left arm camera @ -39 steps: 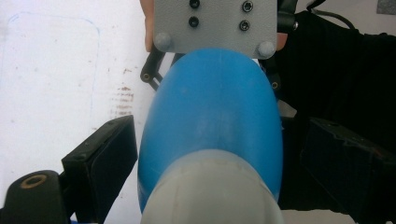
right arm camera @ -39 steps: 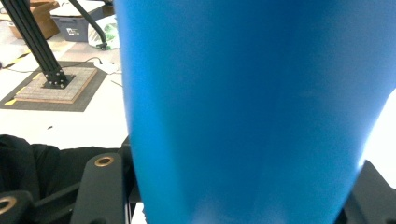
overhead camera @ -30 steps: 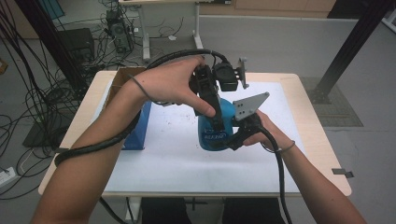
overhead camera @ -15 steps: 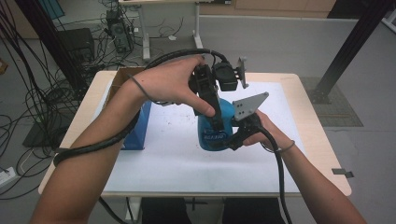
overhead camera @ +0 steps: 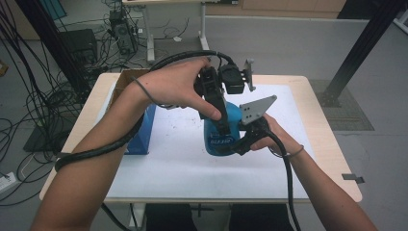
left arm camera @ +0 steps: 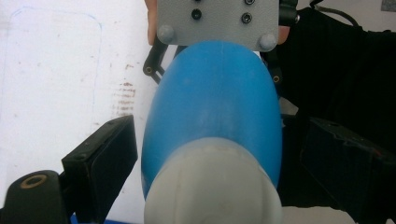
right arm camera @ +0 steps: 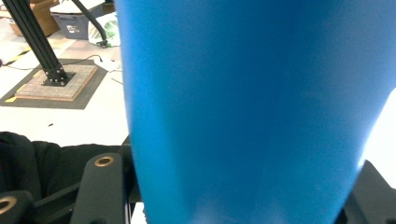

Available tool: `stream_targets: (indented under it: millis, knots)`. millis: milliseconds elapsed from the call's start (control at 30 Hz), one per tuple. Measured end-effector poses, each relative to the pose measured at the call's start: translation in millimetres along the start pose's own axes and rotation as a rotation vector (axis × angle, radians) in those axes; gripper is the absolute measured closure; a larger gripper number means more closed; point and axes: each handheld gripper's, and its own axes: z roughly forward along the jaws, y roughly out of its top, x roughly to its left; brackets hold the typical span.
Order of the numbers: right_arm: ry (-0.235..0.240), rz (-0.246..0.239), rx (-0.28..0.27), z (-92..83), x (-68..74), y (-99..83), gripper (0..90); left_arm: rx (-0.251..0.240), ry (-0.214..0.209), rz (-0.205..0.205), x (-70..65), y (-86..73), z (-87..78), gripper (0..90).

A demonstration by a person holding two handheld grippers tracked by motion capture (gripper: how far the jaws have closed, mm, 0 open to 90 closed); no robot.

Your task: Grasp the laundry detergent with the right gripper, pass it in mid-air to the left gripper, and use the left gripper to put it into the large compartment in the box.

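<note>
While upright, cap up, blue bottle [overhead camera: 222, 130] gripped by right tool [overhead camera: 239, 143], left tool [left arm camera: 205, 154] open around cap

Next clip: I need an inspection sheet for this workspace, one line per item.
Surface: wooden table under a white mat with dark smudges.
Job's things: blue plastic bottle with pale cap, upright.
Clutter: blue box and cardboard box at left.
Grippers: left tongs straddle the bottle's top, gaps visible; right tongs flank its body, contact unclear.
Cables: black cable wraps the left forearm.
Surroundings: floor cables, black metal post.
</note>
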Motion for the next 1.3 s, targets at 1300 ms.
stream_targets:
  millis: [1300]
  knots:
    - [0.009,-0.009,0.003,-0.1,0.4,1.9,40.5,0.015,0.004,0.006,-1.6,0.1,0.5,12.5]
